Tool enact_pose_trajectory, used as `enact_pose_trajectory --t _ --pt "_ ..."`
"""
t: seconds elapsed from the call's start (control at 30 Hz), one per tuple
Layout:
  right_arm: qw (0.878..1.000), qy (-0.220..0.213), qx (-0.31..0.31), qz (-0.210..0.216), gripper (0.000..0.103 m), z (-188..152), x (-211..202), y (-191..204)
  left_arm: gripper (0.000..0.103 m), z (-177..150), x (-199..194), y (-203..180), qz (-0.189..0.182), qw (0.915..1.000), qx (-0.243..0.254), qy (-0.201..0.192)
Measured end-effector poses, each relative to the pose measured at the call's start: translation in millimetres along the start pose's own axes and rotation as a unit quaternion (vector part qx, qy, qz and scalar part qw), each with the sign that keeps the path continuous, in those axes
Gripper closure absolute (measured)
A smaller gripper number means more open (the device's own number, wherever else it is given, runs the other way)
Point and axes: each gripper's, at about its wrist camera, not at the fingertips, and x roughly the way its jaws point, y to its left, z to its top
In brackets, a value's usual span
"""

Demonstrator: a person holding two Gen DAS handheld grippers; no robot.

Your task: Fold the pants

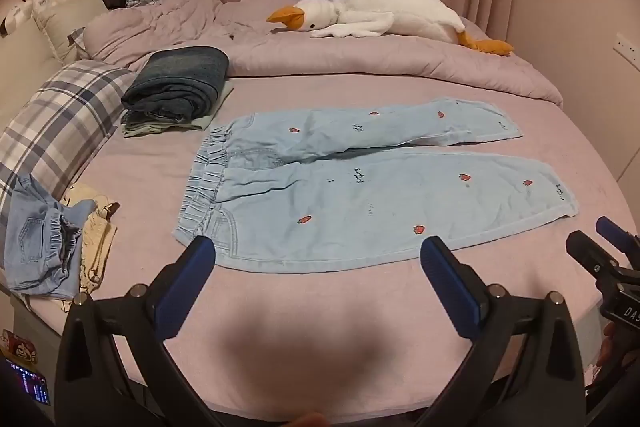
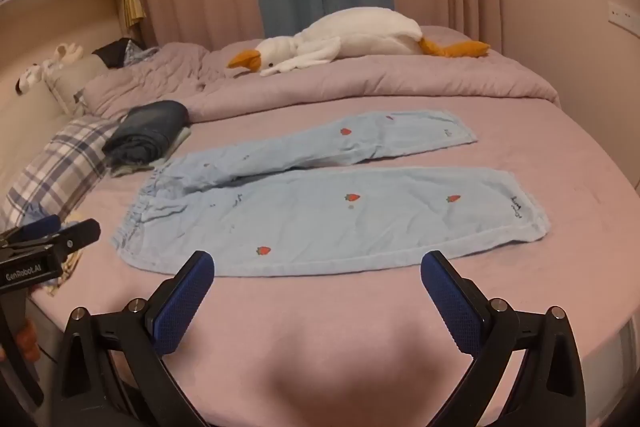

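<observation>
Left wrist view: light-blue pants [image 1: 360, 187] lie flat, unfolded on bed [image 1: 320, 307]. Left tool [image 1: 318, 251] spread wide, empty, near waistband edge. Right tool [image 2: 318, 265] likewise spread, empty.

Just beyond the open claw [image 1: 320, 251] with its black matt plastic arms and blue dimpled rubber-like pads [image 1: 188, 287], the pants [image 1: 360, 195] are soft, pale denim-like cloth, creased. Under it the sheet [image 1: 320, 299] looks matt and faintly fuzzy. Far ahead, the goose toy [image 1: 384, 15] is plush.

Plush goose [image 1: 384, 15] (beak left), plaid pillow [image 1: 64, 119]
</observation>
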Motion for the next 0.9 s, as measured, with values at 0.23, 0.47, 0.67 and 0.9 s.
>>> enact_pose_trajectory --t 0.23,0.47,0.67,0.9 --pt "1.0 -0.002 -0.006 0.0 0.0 0 2 -3 0.0 2 -4 -3 -0.011 0.9999 -0.012 -0.004" --pt "1.0 -0.003 -0.012 -0.005 0.0 3 1 6 0.0 2 -7 1 -0.017 0.9998 -0.012 -0.006" --pt "1.0 -0.002 -0.013 -0.004 0.0 3 -2 8 0.0 1 -8 0 -0.017 0.9998 -0.008 -0.009" --pt "1.0 -0.003 -0.013 -0.003 0.0 3 -3 8 0.0 2 -7 0 -0.019 0.9998 -0.007 -0.009"
